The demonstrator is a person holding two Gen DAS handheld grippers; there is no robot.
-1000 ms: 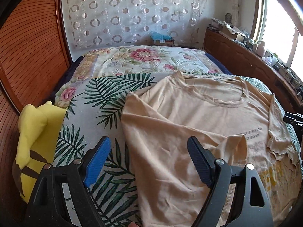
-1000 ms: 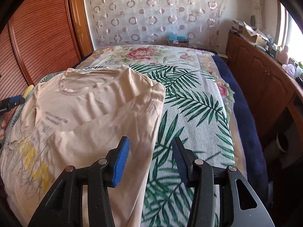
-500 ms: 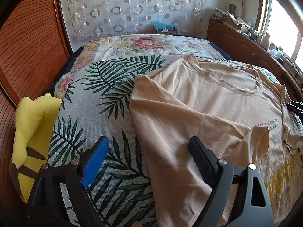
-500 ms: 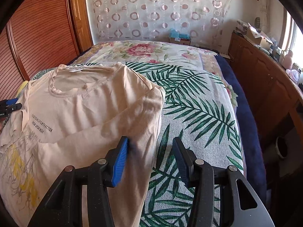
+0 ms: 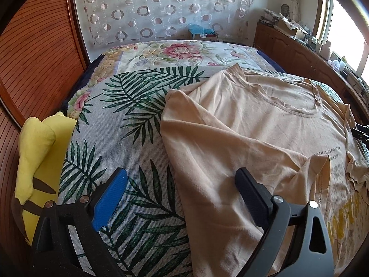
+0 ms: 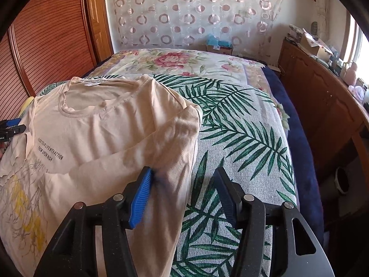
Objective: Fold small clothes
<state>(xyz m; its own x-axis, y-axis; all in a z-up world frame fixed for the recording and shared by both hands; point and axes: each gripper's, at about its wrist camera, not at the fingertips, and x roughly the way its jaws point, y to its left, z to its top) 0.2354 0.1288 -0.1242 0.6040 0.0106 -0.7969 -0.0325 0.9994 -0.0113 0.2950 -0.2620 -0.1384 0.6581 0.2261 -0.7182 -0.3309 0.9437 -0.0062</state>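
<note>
- The pale beige short-sleeved cotton T-shirt (image 5: 265,124) lay face up on the palm-leaf-printed white bedspread (image 5: 129,120), neckline toward the far end of the bed, black lettering and a yellow print on its chest.
- Both side portions of the shirt were folded inward over the body. In the left wrist view, one sleeve lay across the front with its hem pointing toward the camera.
- The left gripper (image 5: 182,198) pointed steeply down over the shirt's folded side edge. Its blue-padded finger hung above the bare bedspread and its dark finger above the shirt fabric.
- The left jaws stood wide apart and were opening. The folded edge of the shirt lay below the gap; neither pad pressed on it.
- The right gripper (image 6: 182,194) likewise pointed down at the opposite folded edge. Its blue-padded finger (image 6: 140,196) was over the shirt's folded sleeve portion; whether it touched the cloth could not be told. The other finger was over the bedspread.
- The right jaws stood moderately apart and were opening. The shirt's edge lay beneath the gap, not pinched.
- A yellow plush toy with brown markings (image 5: 37,161) leaned at the bed's edge, beside the left gripper, against the reddish slatted wooden panel (image 5: 39,53).
- A floral quilt (image 6: 184,62) covered the far part of the bed, beyond the shirt.
- A wooden cabinet run (image 6: 322,97) stood along the window side, well apart from the shirt.
</note>
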